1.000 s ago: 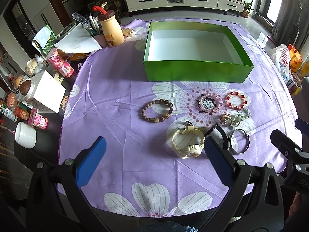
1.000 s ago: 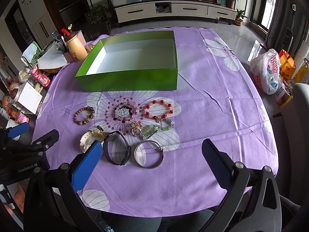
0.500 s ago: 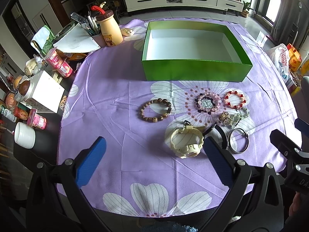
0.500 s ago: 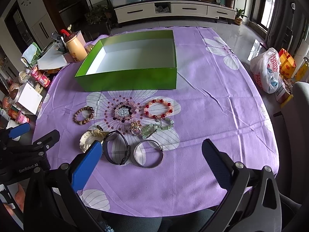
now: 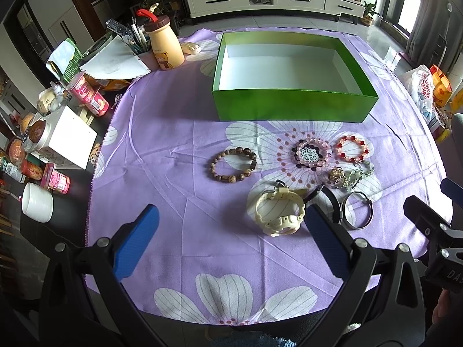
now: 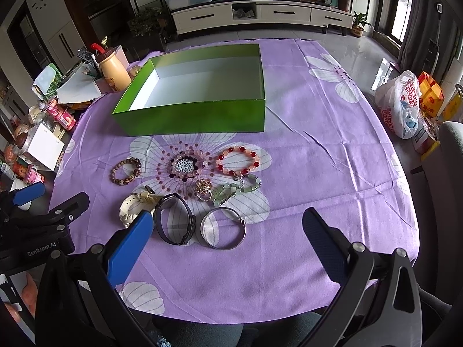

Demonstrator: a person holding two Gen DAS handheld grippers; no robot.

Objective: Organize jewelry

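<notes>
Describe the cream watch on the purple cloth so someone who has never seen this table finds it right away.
Start at the green box on the purple cloth, then come toward the near edge past the brown bead bracelet. The cream watch lies there, left of the black watch and silver bangle. It alone is pale, chunky plastic.

Daylit room — white TV cabinet [image 6: 260, 17]

Each hand-held gripper [image 5: 231, 240] [image 6: 228, 243]: black frame, silver screws, two blue-padded fingers [image 5: 136, 241]; left unit carries white "GenRobot.AI" lettering.
</notes>
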